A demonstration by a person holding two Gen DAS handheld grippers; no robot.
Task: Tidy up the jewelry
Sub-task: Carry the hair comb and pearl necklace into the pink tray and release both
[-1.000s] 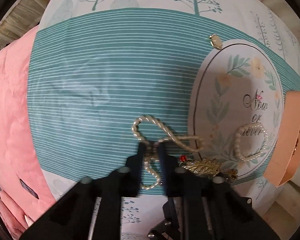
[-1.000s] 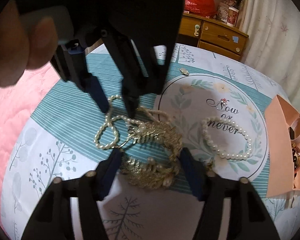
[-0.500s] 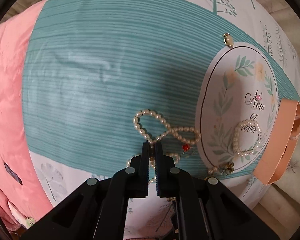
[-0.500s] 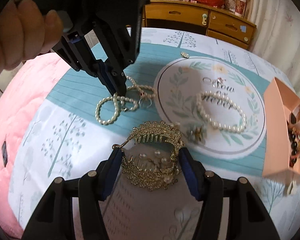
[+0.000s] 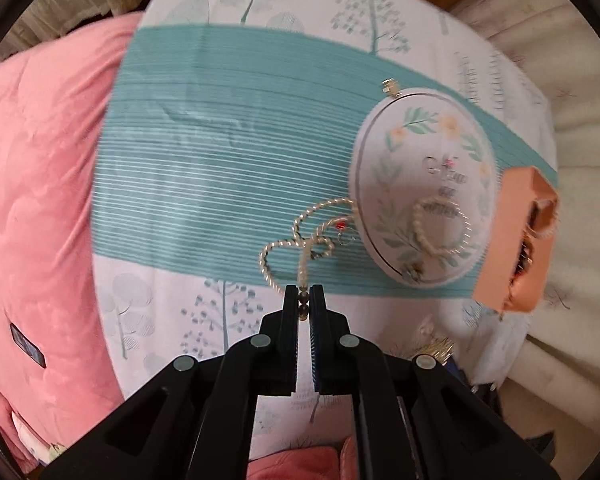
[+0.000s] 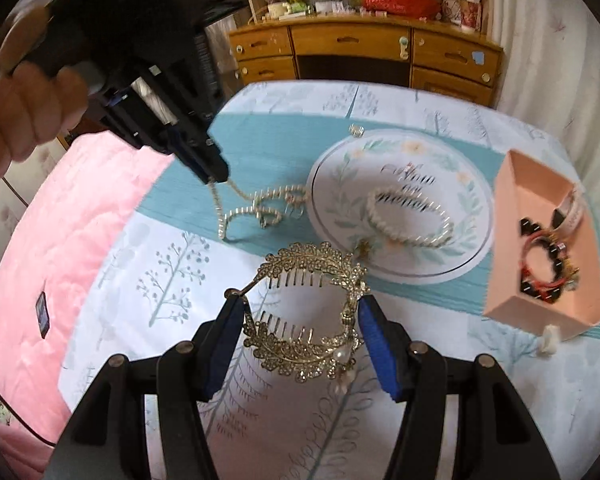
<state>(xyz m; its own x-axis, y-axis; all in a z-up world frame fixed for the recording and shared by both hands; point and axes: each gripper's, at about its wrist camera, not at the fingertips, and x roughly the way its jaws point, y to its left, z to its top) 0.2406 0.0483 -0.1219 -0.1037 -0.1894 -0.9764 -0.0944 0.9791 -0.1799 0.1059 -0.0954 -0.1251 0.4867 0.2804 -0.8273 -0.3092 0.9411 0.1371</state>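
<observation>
Your left gripper [image 5: 304, 300] pinches the pearl necklace [image 5: 296, 236] tight; your right gripper [image 6: 302, 316] hugs the gold hair comb [image 6: 308, 316], both headed for the pink box [image 6: 540, 248].

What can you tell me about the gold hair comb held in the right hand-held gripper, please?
The gold hair comb looks like metal: two curved rows of leaf-shaped filigree set with small sparkling stones, each with a row of thin teeth pointing inward, so it forms a near ring. A white pearl-like bead and a small drop hang at its lower right. It is clamped by its two ends between the blue pads of the right hand-held gripper, apparently lifted clear of the patterned cloth; nothing else touches it.
</observation>
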